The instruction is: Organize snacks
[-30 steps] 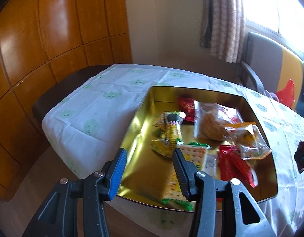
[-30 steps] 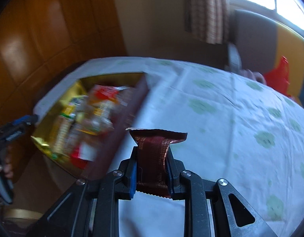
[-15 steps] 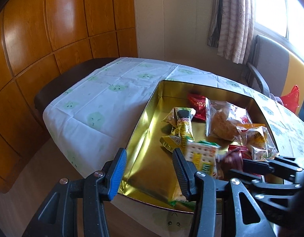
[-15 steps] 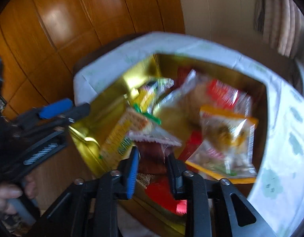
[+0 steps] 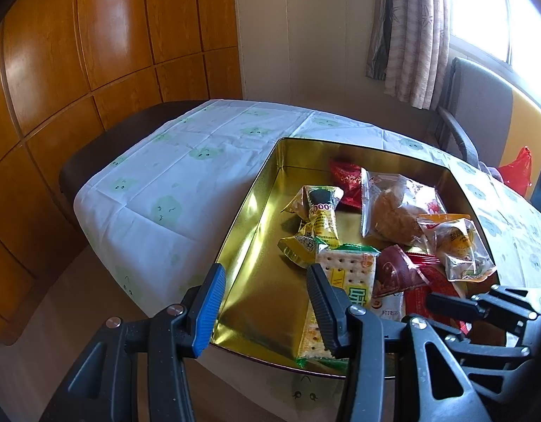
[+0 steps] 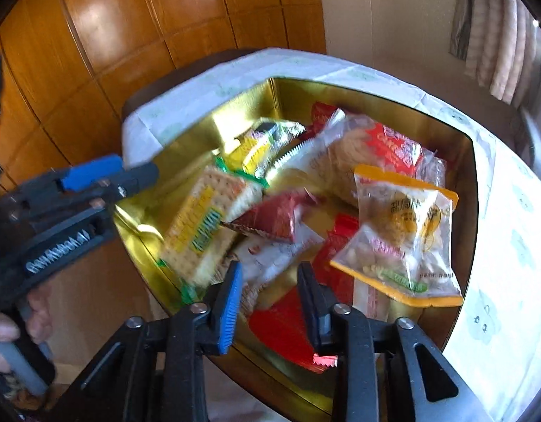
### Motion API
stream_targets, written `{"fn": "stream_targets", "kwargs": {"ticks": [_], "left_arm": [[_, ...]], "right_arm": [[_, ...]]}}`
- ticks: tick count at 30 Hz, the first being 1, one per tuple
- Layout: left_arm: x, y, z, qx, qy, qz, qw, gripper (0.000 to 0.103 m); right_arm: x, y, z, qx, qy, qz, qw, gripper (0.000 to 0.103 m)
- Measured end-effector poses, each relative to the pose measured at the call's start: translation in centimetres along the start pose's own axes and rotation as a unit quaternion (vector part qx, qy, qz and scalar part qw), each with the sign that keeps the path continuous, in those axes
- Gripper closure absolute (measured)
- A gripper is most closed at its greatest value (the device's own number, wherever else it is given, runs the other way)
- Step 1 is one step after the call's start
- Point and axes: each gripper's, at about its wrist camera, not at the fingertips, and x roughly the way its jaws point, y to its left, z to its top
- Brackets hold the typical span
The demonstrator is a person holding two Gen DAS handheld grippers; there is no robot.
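Right wrist view: we see the right gripper [image 6: 266,292] over the gold tin [image 6: 469,161], its fingers closing with nothing between them.
Dark red packet [image 6: 274,216]: lies in the tin, against the cracker pack [image 6: 203,225].
Left gripper [image 5: 263,302]: fingers half apart, empty, at the tin's near corner.
Done: we count the snacks inside the tin, piled toward one side.
Left: we judge tidying the pile; the desk [image 5: 186,176] shows no loose snacks in view.
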Motion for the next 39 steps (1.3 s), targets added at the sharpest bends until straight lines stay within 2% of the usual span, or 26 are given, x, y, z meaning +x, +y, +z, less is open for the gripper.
{"fn": "stream_targets", "kwargs": {"ticks": [12,21,26,30,32,34,39], "left_arm": [[-0.8,-1.1,-0.1,0.014,-0.005,-0.010,0.9998,0.054],[-1.3,-1.8,-0.2,0.018,-0.010,-0.018,0.9996,0.054],[-1.8,-2.2,-0.4,0.021,-0.014,-0.023,0.9994,0.054],[-2.2,-2.6,-0.6,0.023,-0.020,-0.028,0.9992,0.054],[-2.5,-2.9,-0.7,0.025,-0.023,-0.030,0.9990,0.054],[-2.9,-3.2,-0.8,0.027,-0.026,-0.032,0.9988,0.054],[-3.6,-3.9,-1.2,0.032,-0.035,-0.039,0.9981,0.054]], "right_arm": [[-2.1,0.2,-0.8,0.015,-0.033,-0.006,0.999,0.072],[-4.2,0.9,-1.3,0.019,-0.072,-0.041,0.996,0.072],[-5.8,1.1,-1.8,0.025,-0.104,-0.074,0.992,0.065],[-7.1,0.8,-2.2,0.042,-0.128,-0.102,0.986,0.052],[-7.6,0.4,-2.5,0.052,-0.138,-0.117,0.982,0.049],[-8.0,-0.1,-2.8,0.065,-0.144,-0.128,0.979,0.043],[-8.6,-1.4,-3.7,0.095,-0.146,-0.147,0.974,0.039]]}}
